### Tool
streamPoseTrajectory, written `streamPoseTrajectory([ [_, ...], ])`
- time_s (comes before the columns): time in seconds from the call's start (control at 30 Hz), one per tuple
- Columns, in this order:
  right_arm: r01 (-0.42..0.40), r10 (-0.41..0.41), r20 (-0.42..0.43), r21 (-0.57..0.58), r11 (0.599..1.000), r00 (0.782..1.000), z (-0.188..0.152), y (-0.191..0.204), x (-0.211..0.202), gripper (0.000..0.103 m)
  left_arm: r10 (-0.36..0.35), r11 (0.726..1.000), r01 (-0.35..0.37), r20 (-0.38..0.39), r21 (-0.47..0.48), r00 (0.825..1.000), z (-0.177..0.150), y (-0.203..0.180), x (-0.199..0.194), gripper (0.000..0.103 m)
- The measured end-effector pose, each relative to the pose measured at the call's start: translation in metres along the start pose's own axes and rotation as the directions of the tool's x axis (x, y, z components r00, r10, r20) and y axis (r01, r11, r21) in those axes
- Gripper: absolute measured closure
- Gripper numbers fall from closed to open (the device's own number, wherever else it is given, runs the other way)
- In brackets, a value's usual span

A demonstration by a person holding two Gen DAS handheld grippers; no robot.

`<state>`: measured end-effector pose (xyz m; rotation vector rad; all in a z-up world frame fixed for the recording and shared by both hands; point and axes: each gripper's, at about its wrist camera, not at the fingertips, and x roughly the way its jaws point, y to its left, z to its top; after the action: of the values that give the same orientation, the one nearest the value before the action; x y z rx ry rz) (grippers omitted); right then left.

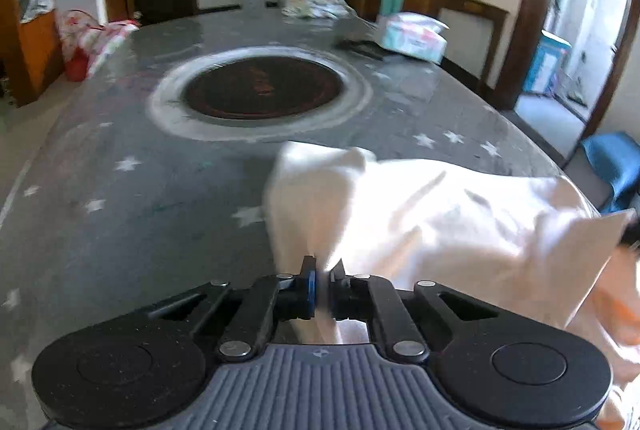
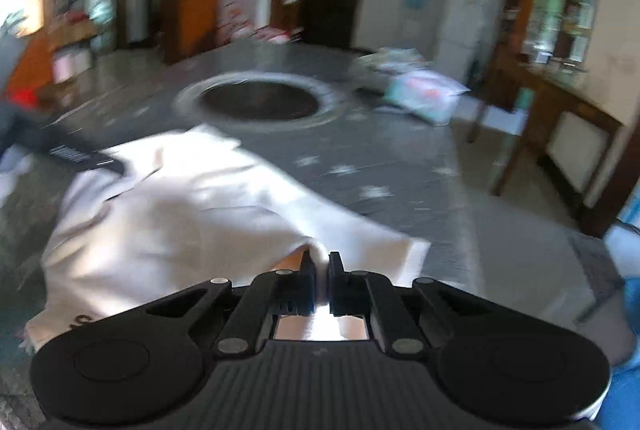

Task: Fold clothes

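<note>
White cloth is spread on the grey star-patterned tabletop; its near edge is pinched by the closed left fingers and closed right fingers.

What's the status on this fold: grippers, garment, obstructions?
Left gripper and right gripper both shut on white garment. Garment partly lifted over grey table. Nothing blocking nearby.

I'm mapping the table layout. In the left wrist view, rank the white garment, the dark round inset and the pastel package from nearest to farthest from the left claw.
1. White garment: pinched in the left claw, spreading right.
2. Dark round inset: table centre, ahead.
3. Pastel package: far right edge of the table.
</note>
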<state>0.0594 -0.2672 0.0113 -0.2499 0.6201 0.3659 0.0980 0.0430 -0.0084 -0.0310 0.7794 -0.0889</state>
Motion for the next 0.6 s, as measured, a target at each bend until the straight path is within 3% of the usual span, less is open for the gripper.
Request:
streamPoseTrajectory([
  [0.1, 0.096, -0.097, 0.021, 0.050, 0.994, 0.995, -0.006, -0.023, -0.023, 0.098, 0.024, 0.999, -0.023, 0.032, -0.037, 0.999, -0.014, 0.019, -0.030, 0.097],
  [0.27, 0.182, -0.183, -0.002, 0.121, 0.976, 0.983, -0.019, -0.047, -0.051, 0.098, 0.059, 0.992, -0.052, 0.058, -0.119, 0.997, -0.047, 0.050, -0.084, 0.097],
  [0.37, 0.187, -0.183, -0.043, 0.128, 0.974, 0.982, -0.029, -0.046, -0.054, 0.096, 0.112, 0.982, -0.102, 0.055, -0.160, 0.992, -0.070, 0.065, -0.111, 0.097],
  [0.5, 0.160, -0.153, -0.062, 0.130, 0.978, 0.986, -0.037, -0.040, -0.058, 0.087, 0.154, 0.963, -0.149, 0.005, -0.225, 0.988, -0.098, 0.085, -0.138, 0.094],
  [0.6, 0.130, -0.128, -0.023, 0.130, 0.983, 0.992, -0.032, -0.034, -0.067, 0.083, 0.174, 0.937, -0.171, -0.015, -0.304, 0.985, -0.110, 0.105, -0.156, 0.079],
])
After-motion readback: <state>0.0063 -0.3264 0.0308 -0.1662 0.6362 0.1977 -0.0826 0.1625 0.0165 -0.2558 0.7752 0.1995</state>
